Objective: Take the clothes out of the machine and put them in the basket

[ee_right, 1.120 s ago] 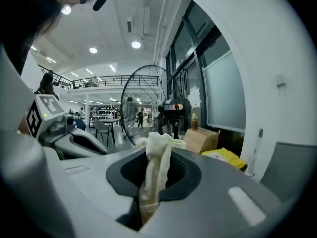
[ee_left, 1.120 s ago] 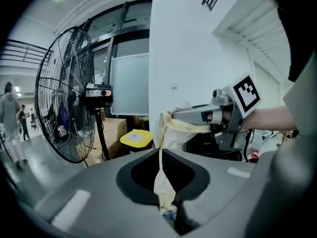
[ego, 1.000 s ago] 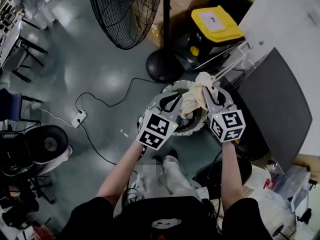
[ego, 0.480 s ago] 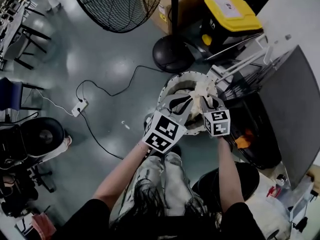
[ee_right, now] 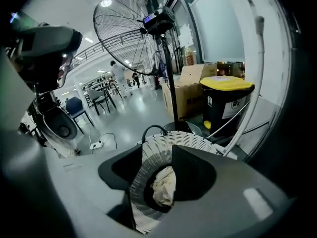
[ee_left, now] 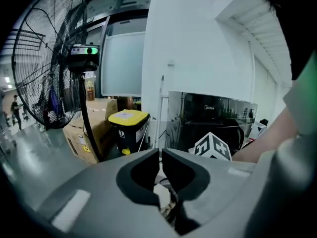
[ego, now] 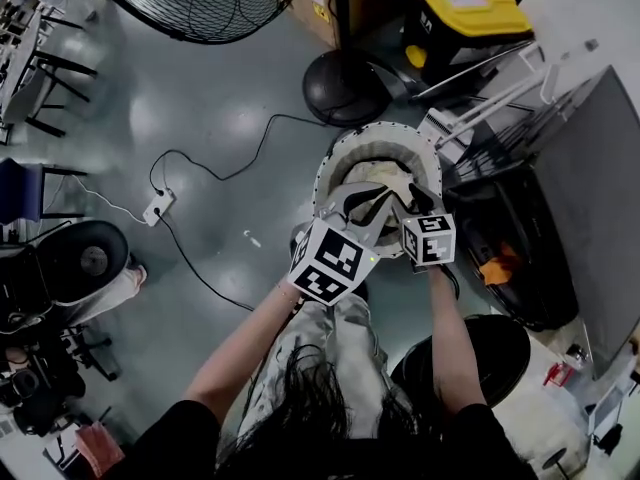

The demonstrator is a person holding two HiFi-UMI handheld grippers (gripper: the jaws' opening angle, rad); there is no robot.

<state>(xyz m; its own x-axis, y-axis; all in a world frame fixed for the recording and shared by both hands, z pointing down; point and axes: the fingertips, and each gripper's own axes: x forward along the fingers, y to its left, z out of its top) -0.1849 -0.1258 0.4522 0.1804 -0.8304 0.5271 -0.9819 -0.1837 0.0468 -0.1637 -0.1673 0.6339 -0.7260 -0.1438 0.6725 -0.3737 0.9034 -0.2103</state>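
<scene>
Two hand-held grippers hang over a white woven laundry basket on a grey workshop floor. The right gripper is above the basket's near right rim. Its jaws stand apart, having just been opening. Its own view shows the basket's mouth between them and a crumpled cream cloth lying inside the basket, with neither pad touching it.

The left gripper is above the basket's near left rim, its jaws closed tip to tip. Pale fabric shows through the hollow behind the tips.

A dark-fronted washing machine stands just right of the basket, with "Midea" in pale letters across the top of its front.

Beyond the basket sits a black bin with a yellow lid. The lid carries a white label and the front has white markings, but both are too small to read. A cardboard box with a yellow sticker, also too small to read, stands just beside the bin.

A pedestal fan has its round black base close behind the basket. Well to the basket's left, a white power strip lies on the floor, and its black cable curves toward the basket.
</scene>
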